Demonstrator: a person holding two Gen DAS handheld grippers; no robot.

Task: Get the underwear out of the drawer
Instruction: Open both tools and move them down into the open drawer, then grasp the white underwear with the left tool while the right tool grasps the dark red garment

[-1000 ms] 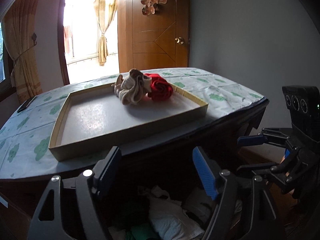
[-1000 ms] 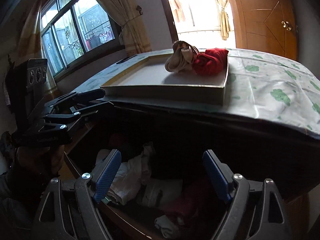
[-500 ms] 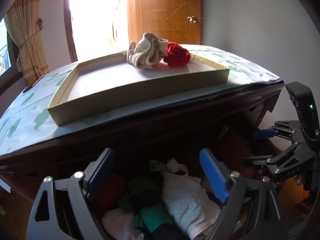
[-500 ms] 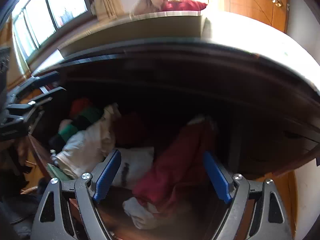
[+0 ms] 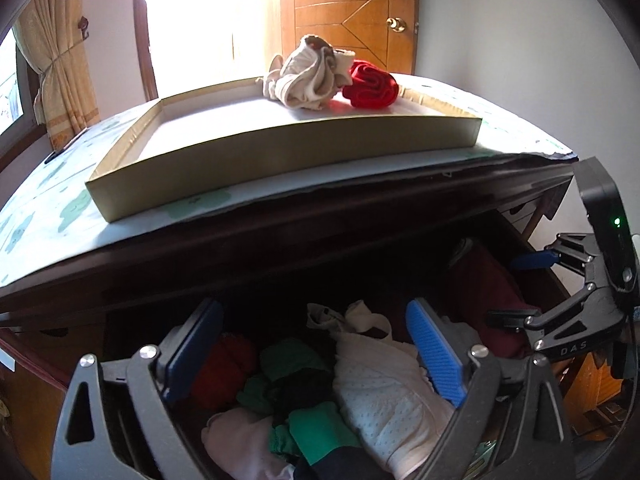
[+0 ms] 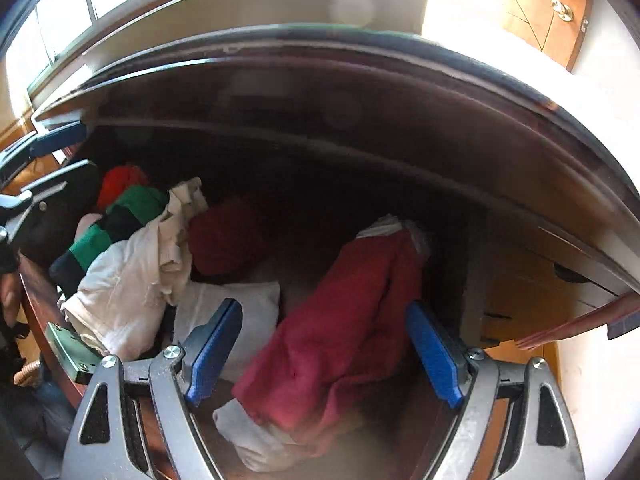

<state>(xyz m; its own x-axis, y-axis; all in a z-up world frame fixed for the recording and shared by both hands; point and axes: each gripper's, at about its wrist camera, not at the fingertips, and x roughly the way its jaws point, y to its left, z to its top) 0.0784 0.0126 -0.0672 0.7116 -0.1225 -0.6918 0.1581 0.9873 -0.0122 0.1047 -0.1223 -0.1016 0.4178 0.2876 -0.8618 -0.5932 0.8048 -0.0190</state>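
Both my jaws stand apart, gripping nothing. Between my right gripper point(image 6: 320, 344)'s jaws lies dark red underwear point(image 6: 344, 320); white underwear point(image 5: 384, 384) lies between my left gripper point(image 5: 312, 356)'s.

You see soft cloth underwear point(image 6: 344, 320) in a dark glossy wooden drawer point(image 6: 36, 300), ribbed blue plastic fingers point(image 5: 434, 354), and a matt cardboard tray point(image 5: 280, 152).

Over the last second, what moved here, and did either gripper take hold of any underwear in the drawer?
Both grippers dropped from tray height toward the open drawer. The right gripper now straddles the dark red garment; the left gripper hangs over the green and white pile. Both are open, holding nothing. The beige and red pieces stayed in the tray.
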